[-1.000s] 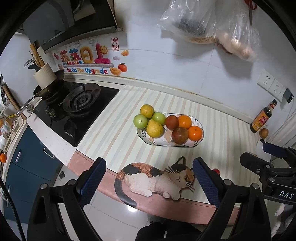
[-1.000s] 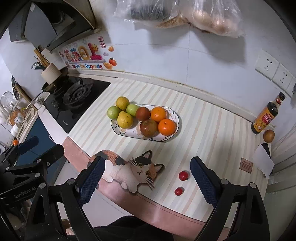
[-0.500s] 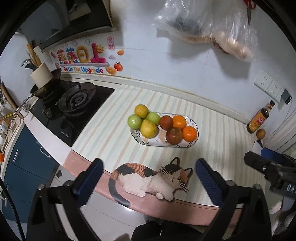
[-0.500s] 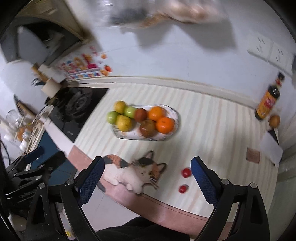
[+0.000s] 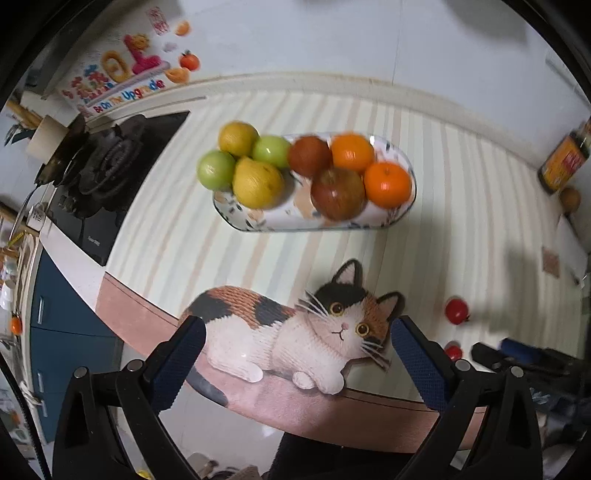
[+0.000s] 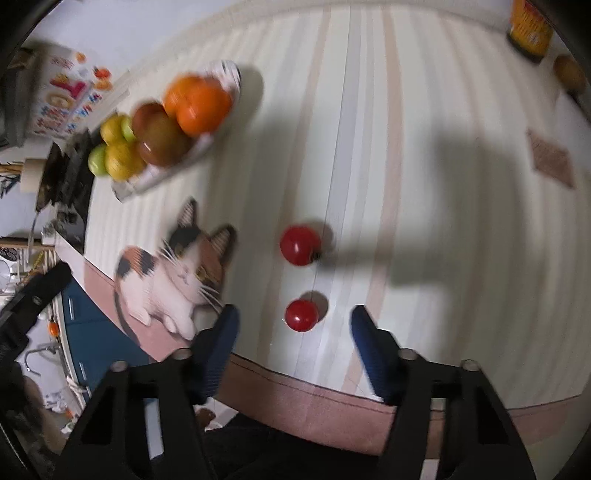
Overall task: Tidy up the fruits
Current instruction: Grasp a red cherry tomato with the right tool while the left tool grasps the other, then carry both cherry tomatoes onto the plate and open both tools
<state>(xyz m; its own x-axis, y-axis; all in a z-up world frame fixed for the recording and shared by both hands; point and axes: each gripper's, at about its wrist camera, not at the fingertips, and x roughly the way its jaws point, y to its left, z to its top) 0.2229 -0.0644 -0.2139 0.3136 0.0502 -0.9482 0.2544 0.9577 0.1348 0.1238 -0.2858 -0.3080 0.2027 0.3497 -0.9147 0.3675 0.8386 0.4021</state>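
In the left wrist view, the left gripper (image 5: 295, 354) fills the bottom of the frame with its jaws spread wide and nothing between them; it hangs over the picture of a cat (image 5: 295, 332) printed at the front edge of the striped tabletop (image 5: 461, 206). Above it, in the middle of the frame, an oval plate (image 5: 295, 221) carries the fruit: yellow and green pieces (image 5: 256, 182) on its left half, a reddish apple (image 5: 338, 197) in the middle and two oranges (image 5: 388, 184) on the right. At the lower right two small tomatoes lie on the tabletop well apart from the plate, the larger tomato (image 5: 457, 311) above the smaller tomato (image 5: 453, 352); just right of the smaller one, the dark, blurred tip of the right gripper (image 5: 517, 356) reaches in. A stove (image 5: 110, 173) sits at the left edge and a bottle (image 5: 565, 162) at the right edge. In the right wrist view, which is blurred, the right gripper (image 6: 295, 332) points down at the tabletop (image 6: 424, 110) with its jaws closing; the smaller tomato (image 6: 301, 315) lies between the two blue pads, which do not touch it. The larger tomato (image 6: 300, 245) lies just above it in the middle of the frame. The plate (image 6: 229, 74) of fruit is at the upper left, the cat (image 6: 173, 269) at the left, and the bottle (image 6: 532, 33) in the upper right corner.
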